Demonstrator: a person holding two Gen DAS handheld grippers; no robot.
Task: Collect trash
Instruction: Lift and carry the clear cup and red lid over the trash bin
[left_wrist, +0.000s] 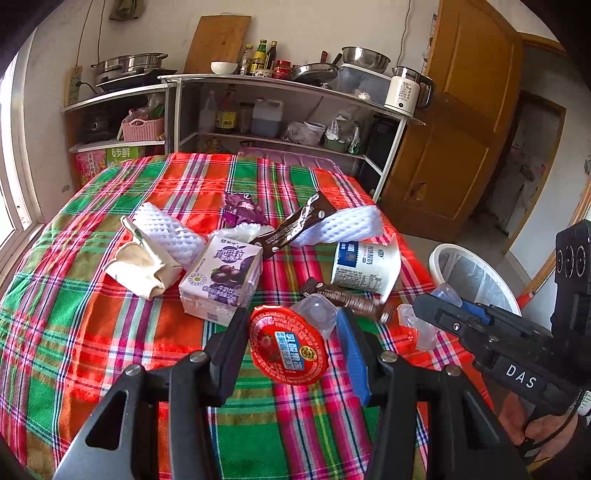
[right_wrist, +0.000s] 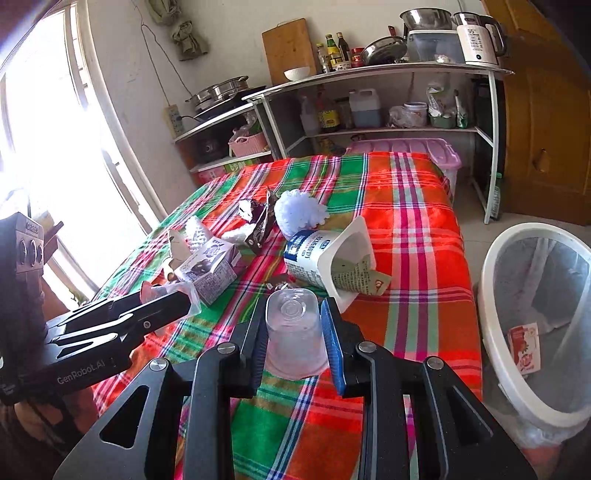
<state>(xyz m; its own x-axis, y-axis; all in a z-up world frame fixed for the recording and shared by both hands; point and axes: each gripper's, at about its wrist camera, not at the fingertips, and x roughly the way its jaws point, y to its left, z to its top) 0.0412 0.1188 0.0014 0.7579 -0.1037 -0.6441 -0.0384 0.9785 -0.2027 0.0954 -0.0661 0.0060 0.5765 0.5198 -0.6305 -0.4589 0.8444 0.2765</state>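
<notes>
My left gripper is shut on a jelly cup with a red foil lid above the plaid table. My right gripper is shut on a clear plastic cup, bottom facing forward; it also shows in the left wrist view. On the table lie a purple milk carton, a tipped white yogurt tub, a brown wrapper, a purple wrapper, white foam pieces and a beige cloth. A white trash bin stands right of the table.
Metal shelves with pots, bottles and a kettle stand behind the table. A wooden door is at the right. A pink lidded box sits beyond the table's far edge. A window is at the left.
</notes>
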